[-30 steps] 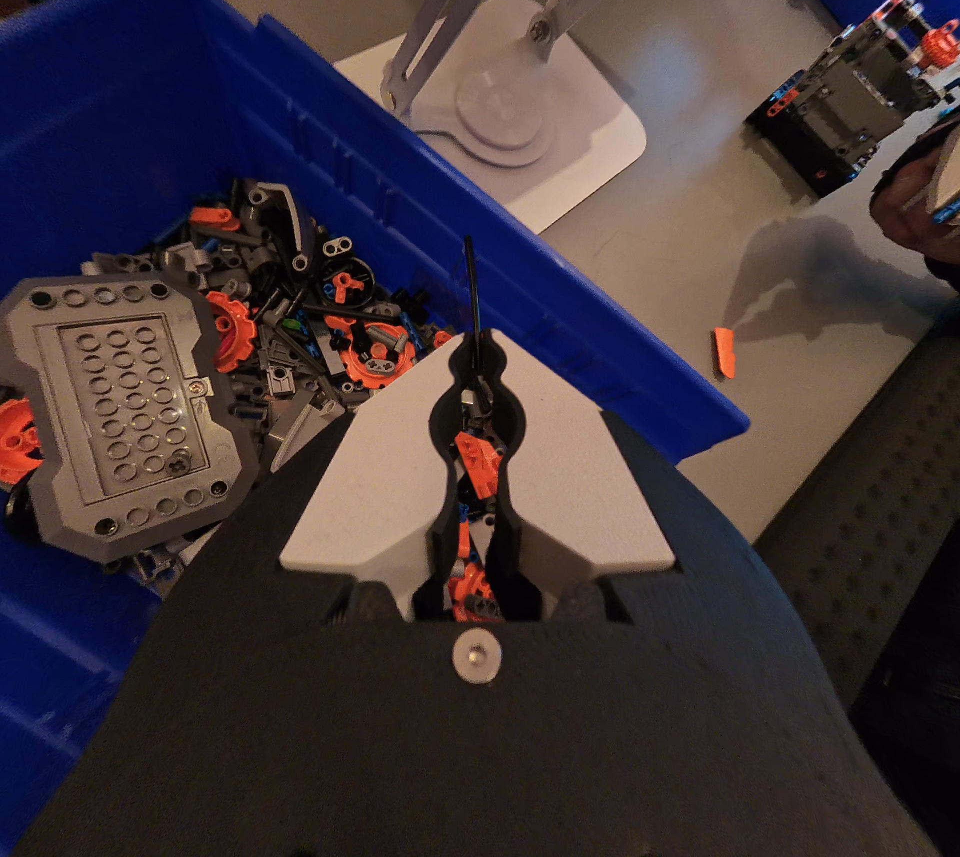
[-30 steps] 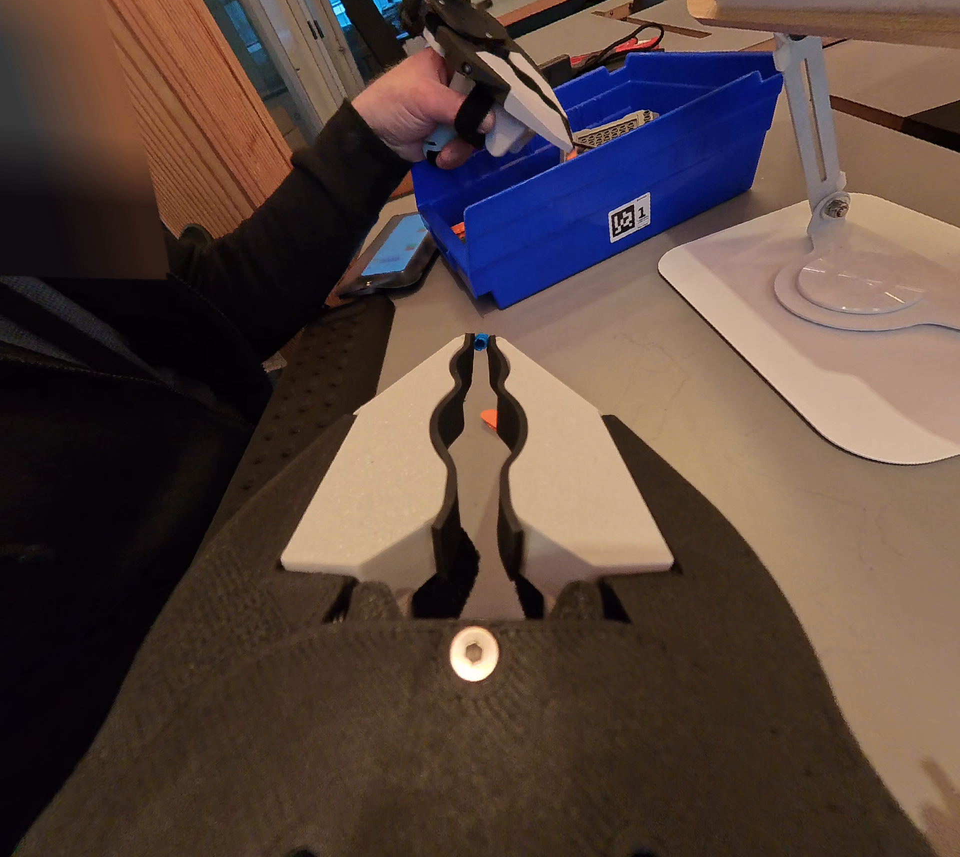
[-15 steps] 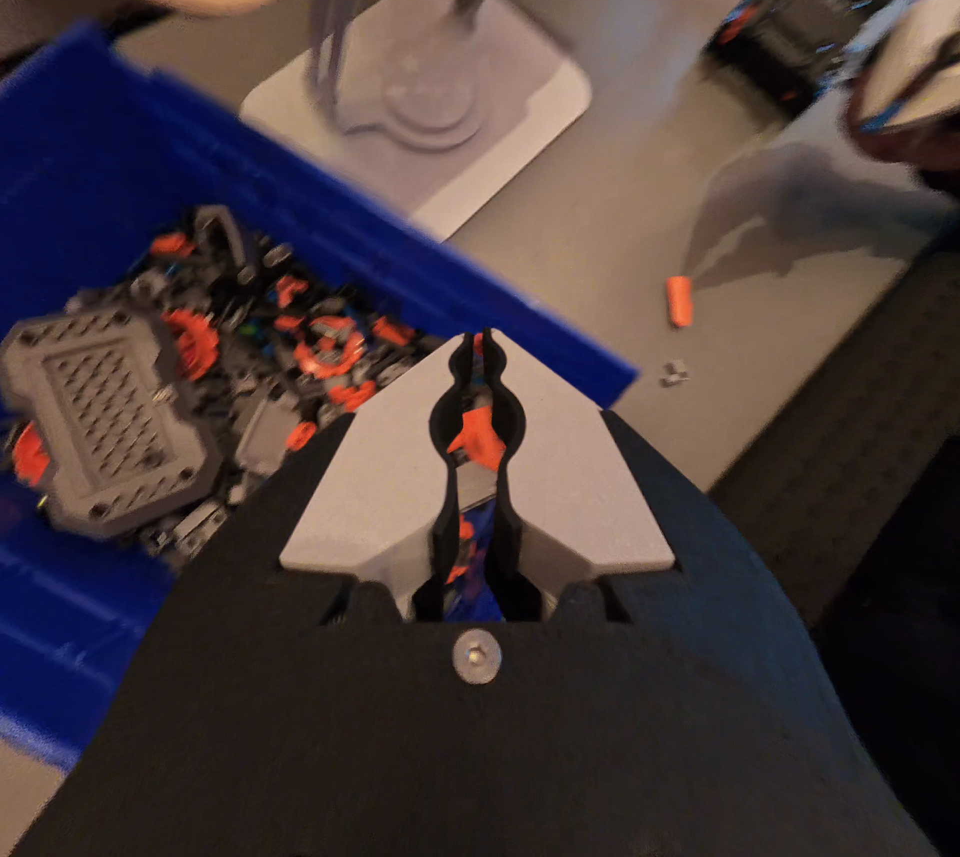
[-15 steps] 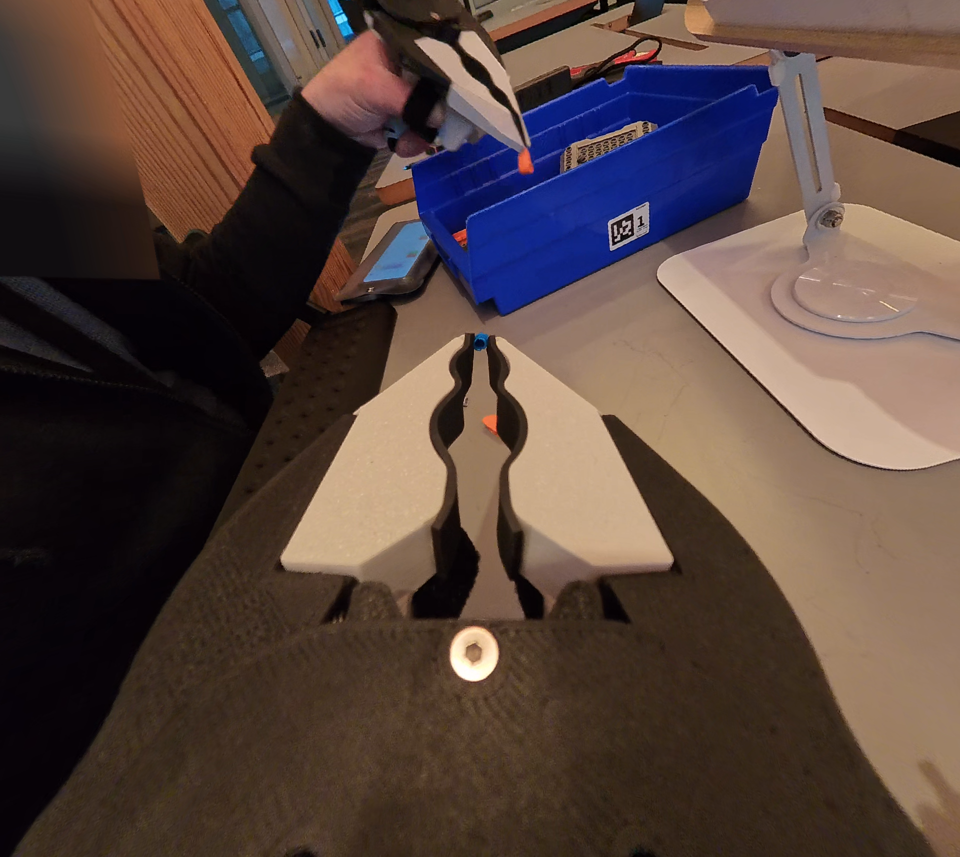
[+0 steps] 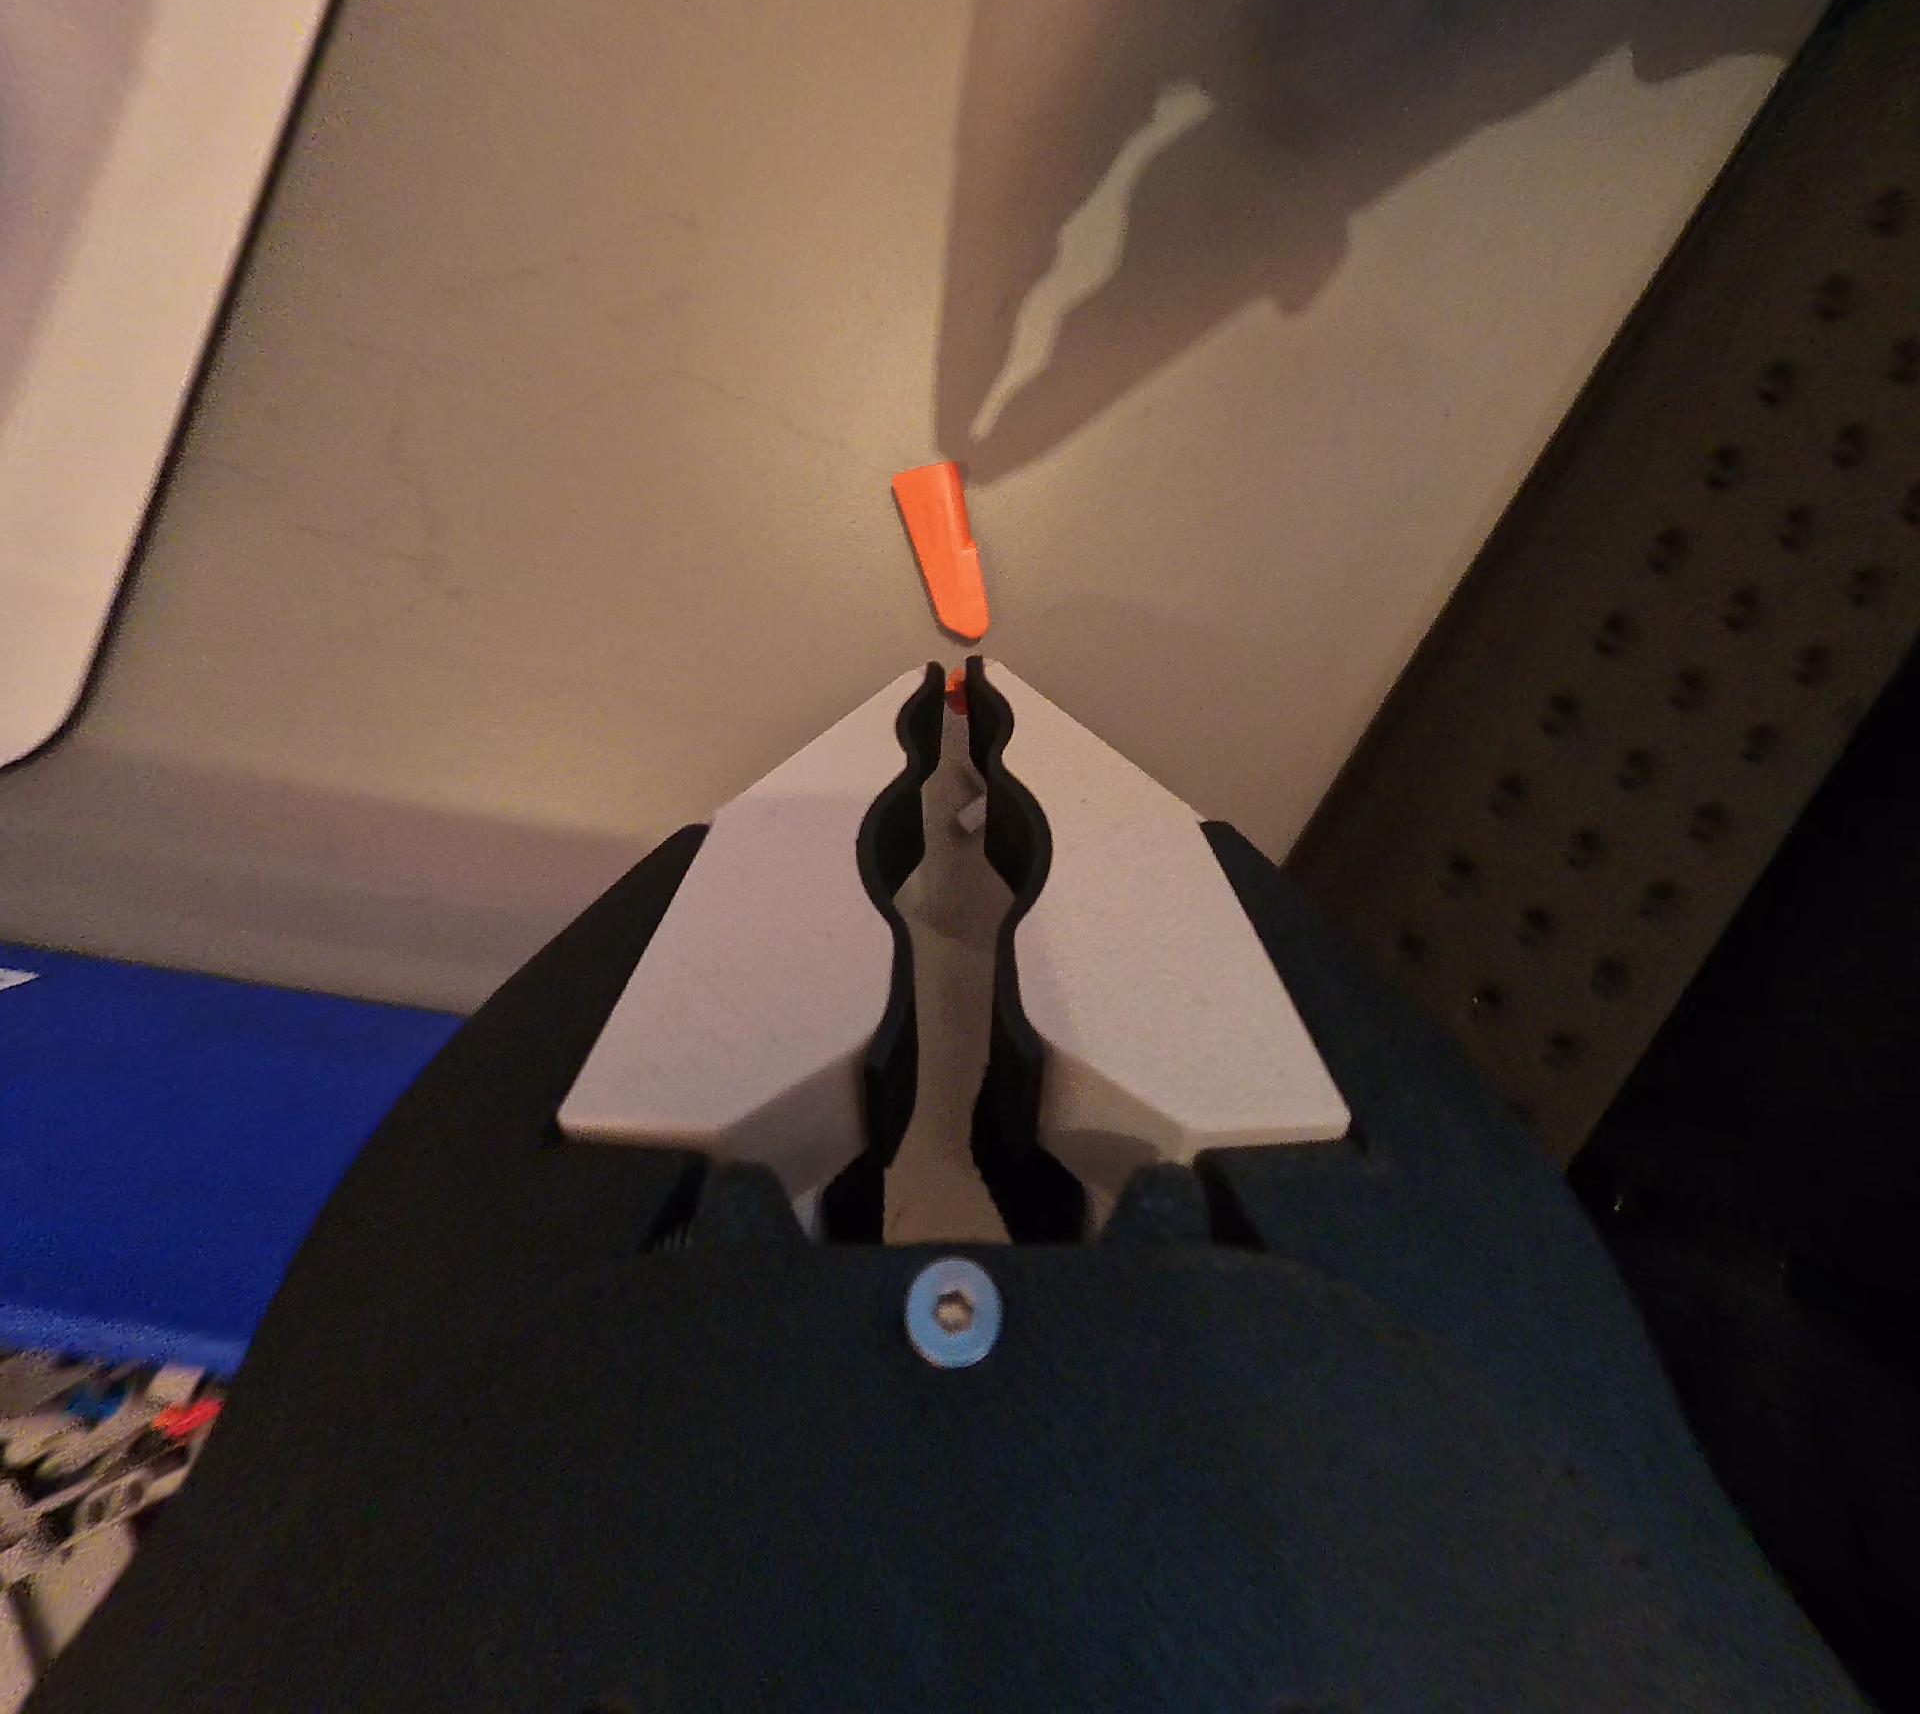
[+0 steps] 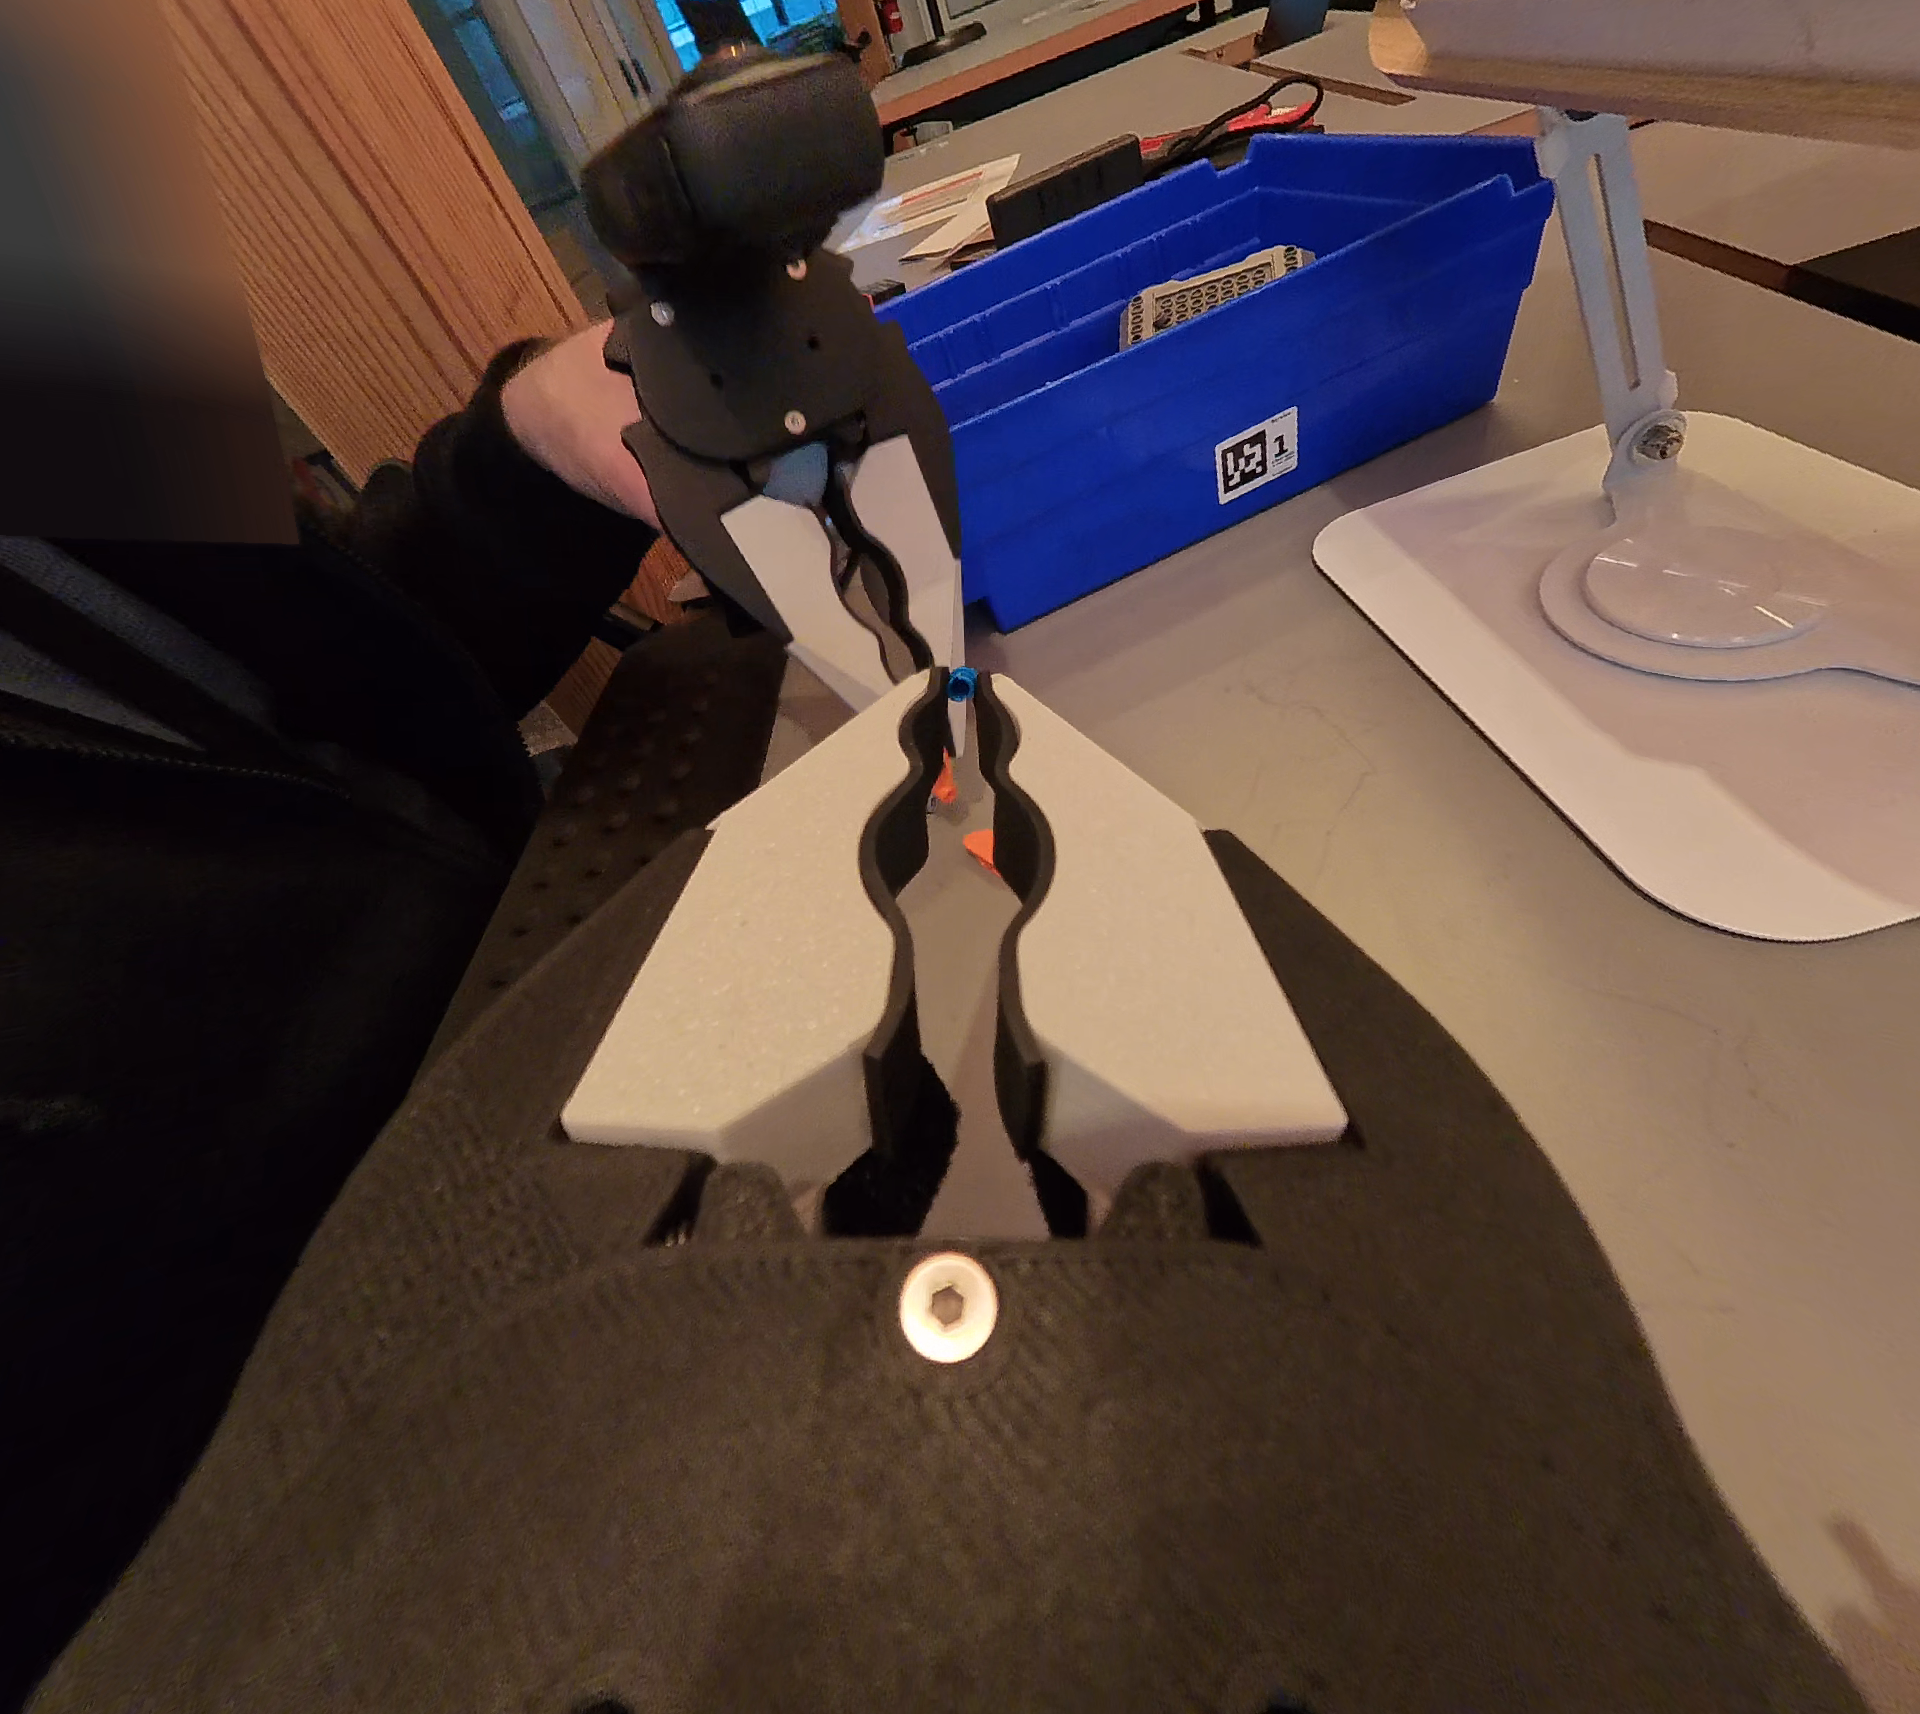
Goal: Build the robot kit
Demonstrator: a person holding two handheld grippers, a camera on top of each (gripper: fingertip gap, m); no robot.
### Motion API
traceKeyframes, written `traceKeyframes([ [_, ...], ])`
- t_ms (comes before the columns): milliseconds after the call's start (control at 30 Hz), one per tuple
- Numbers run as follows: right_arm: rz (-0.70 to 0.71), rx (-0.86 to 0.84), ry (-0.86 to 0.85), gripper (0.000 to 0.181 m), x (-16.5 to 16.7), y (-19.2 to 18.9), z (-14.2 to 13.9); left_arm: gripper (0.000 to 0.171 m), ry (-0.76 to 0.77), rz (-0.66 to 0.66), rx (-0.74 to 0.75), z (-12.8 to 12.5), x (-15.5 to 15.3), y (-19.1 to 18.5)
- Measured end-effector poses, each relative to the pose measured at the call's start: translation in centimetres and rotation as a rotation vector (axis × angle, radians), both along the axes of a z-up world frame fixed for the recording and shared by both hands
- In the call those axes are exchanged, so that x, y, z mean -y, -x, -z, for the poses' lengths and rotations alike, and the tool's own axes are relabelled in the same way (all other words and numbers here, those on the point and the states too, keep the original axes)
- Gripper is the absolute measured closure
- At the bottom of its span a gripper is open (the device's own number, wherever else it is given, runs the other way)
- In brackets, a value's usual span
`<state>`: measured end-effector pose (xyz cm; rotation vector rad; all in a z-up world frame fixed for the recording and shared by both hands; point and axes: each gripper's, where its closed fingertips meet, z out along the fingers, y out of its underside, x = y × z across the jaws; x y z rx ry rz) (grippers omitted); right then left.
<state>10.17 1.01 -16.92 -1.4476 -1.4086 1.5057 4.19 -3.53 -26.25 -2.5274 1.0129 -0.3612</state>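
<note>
My left gripper (image 5: pixel 951 675) is shut on a small orange piece (image 5: pixel 954 690) at its very tips, low over the grey table. Just beyond the tips a longer orange piece (image 5: pixel 940 547) lies on the table. A tiny grey part (image 5: pixel 966 817) lies under the fingers. My right gripper (image 6: pixel 961 688) is shut on a small blue pin (image 6: pixel 960 683), held above the table. In the right wrist view the left gripper's black body (image 6: pixel 758 355) points down right in front of the right gripper's tips, and the orange piece on the table (image 6: pixel 979 845) shows through the gap.
A blue bin (image 6: pixel 1143 459) of loose parts with a grey perforated plate (image 6: pixel 1216 303) stands behind. A white stand base (image 6: pixel 1662 729) with an open book above is at the right. A black perforated mat (image 5: pixel 1662 625) borders the table edge. A person's sleeve is at the left. The grippers' ends are close to 12 cm from one another.
My left gripper lifted out of the blue bin with the small orange piece and moved over and down to the table in front of the right gripper. The right gripper barely moved.
</note>
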Motion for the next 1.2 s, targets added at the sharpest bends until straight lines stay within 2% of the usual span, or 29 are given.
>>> traceKeyframes([
  [100, -0.001, 0.005, 0.004, 0.179, 0.0, 0.1, 0.2, 0.167, 0.024, 0.014, 0.015, 0.9, 0.4, -0.7],
  [267, 0.001, 0.009, 0.002, 0.179, -0.1, 0.1, 0.3, 0.154, 0.022, -0.005, 0.028, 1.0, 0.2, -0.5],
  [333, 0.003, 0.008, 0.004, 0.178, -0.1, 0.1, 0.3, 0.154, -0.005, 0.003, 0.050, -0.3, 0.3, -0.3],
  [433, 0.003, 0.005, 0.005, 0.178, -0.1, 0.1, 0.2, 0.155, -0.073, -0.027, 0.083, -4.0, 0.3, 1.8],
  [500, 0.002, 0.002, 0.006, 0.178, -0.1, 0.1, 0.1, 0.156, -0.149, -0.116, 0.052, -6.5, -0.9, 5.4],
  [567, 0.002, -0.003, 0.010, 0.178, -0.1, 0.0, 0.0, 0.152, -0.210, -0.266, -0.025, -8.4, -2.7, 11.3],
  [600, 0.003, -0.005, 0.010, 0.178, -0.1, 0.0, 0.0, 0.149, -0.219, -0.356, -0.085, -8.9, -3.5, 14.9],
  [667, 0.002, -0.009, 0.010, 0.178, -0.1, 0.0, -0.2, 0.139, -0.195, -0.507, -0.102, -9.2, -4.8, 20.8],
  [733, 0.002, -0.011, 0.009, 0.178, -0.1, 0.0, -0.2, 0.133, -0.157, -0.630, -0.161, -8.3, -5.8, 25.9],
  [800, 0.001, -0.012, 0.013, 0.178, -0.1, 0.0, -0.2, 0.123, -0.099, -0.686, -0.161, -6.7, -6.8, 28.3],
  [867, 0.001, -0.011, 0.015, 0.178, -0.1, 0.0, -0.2, 0.117, -0.052, -0.710, -0.245, -5.0, -7.4, 30.2],
  [933, 0.001, -0.010, 0.018, 0.178, -0.2, -0.1, -0.1, 0.105, 0.011, -0.719, -0.263, -3.0, -7.9, 30.7],
  [1000, 0.002, -0.010, 0.019, 0.178, -0.2, -0.1, -0.1, 0.103, 0.047, -0.714, -0.318, -1.4, -8.3, 31.3],
  [1100, 0.003, -0.012, 0.023, 0.178, -0.3, -0.1, -0.1, 0.107, 0.064, -0.729, -0.374, -0.1, -8.6, 32.3],
  [1200, 0.005, -0.012, 0.030, 0.178, -0.4, -0.1, 0.0, 0.111, 0.056, -0.716, -0.374, 0.1, -8.8, 32.2],
])
